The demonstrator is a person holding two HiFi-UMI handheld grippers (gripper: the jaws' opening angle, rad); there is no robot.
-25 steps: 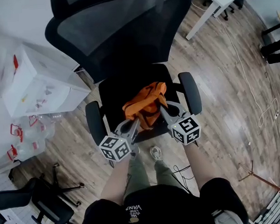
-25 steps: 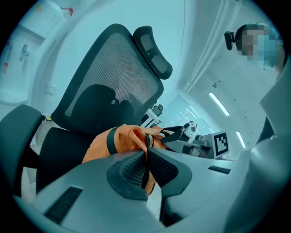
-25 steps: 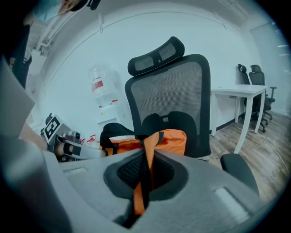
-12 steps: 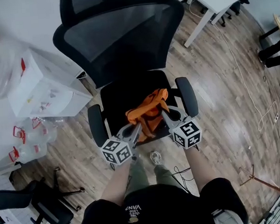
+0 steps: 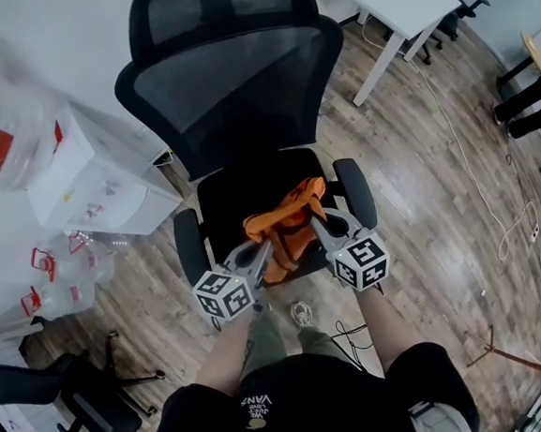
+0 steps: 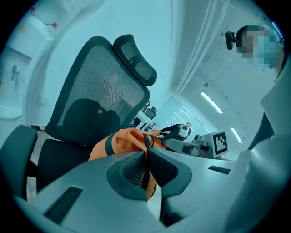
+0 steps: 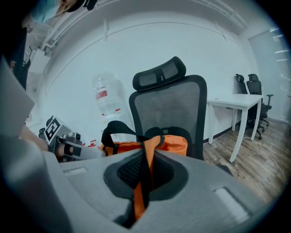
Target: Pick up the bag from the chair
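Two straps (image 7: 146, 154) of the orange bag (image 5: 288, 220) are pinched over the chair (image 5: 231, 91) seat: one by the left hand-held gripper (image 6: 144, 166), one by the right hand-held gripper (image 7: 144, 170).

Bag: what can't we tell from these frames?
Head view: whether the bag clears the seat; its own fabric hides the underside, and the left gripper and right gripper cover its edges.
Left gripper view: bag's lower half, behind the fingers.
Right gripper view: seat surface, behind the fingers.

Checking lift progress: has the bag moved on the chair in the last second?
Yes. In the head view, the near end of the bag has come toward the front edge of the chair seat, toward the person.
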